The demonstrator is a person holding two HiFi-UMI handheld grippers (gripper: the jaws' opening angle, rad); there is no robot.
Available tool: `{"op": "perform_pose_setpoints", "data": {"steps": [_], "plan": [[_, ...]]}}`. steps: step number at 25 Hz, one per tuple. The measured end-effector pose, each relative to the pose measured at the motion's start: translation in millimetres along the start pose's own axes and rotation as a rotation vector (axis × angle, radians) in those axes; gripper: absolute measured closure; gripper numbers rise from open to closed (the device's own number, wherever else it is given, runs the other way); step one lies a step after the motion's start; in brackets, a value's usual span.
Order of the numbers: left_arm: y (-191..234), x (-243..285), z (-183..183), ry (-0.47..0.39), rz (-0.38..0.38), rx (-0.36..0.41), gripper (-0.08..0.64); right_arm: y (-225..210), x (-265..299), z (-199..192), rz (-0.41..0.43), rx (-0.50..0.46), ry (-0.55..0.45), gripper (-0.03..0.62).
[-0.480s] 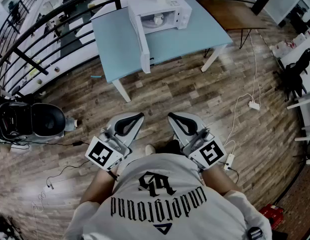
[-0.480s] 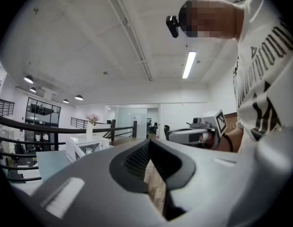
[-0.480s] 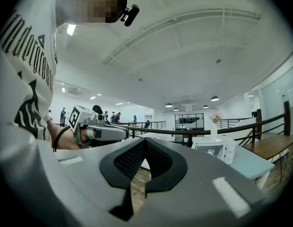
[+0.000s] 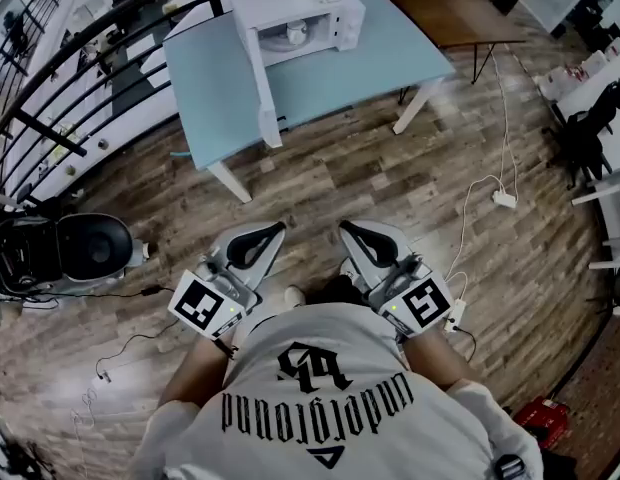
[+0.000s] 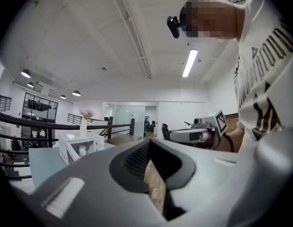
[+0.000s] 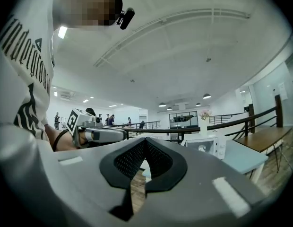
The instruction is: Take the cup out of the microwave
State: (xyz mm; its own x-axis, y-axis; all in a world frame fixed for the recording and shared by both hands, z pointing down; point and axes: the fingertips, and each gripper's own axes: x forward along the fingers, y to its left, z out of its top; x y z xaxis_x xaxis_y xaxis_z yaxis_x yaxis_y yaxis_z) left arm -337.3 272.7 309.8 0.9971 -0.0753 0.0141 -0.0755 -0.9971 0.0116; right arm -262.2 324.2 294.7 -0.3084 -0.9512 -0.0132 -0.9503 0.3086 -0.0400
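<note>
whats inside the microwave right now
A white cup stands in the microwave, whose door hangs open. The cavity's back and sides are too small and shadowed to check for anything else.

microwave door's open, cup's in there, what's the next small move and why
Probably step closer to the table and raise the right tool toward the cup, parting its jaws. It and the left tool sit shut and empty by the torso, far from the microwave, whose door stands open.
</note>
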Motion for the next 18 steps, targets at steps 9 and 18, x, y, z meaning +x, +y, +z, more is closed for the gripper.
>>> {"op": "perform_pose_setpoints", "data": {"steps": [9,18], "plan": [[10.6,93.3,-7.7,0.022,-0.009,-0.004,0.511,-101.2,-22.6,-5.6,-0.052,0.037,0.008,0.589],[29.3,180.9,-5.9,0.029,0.058,0.001,0.509,-203.7,-59.4,-10.6,-0.052,0.06,0.017,0.589]]}}
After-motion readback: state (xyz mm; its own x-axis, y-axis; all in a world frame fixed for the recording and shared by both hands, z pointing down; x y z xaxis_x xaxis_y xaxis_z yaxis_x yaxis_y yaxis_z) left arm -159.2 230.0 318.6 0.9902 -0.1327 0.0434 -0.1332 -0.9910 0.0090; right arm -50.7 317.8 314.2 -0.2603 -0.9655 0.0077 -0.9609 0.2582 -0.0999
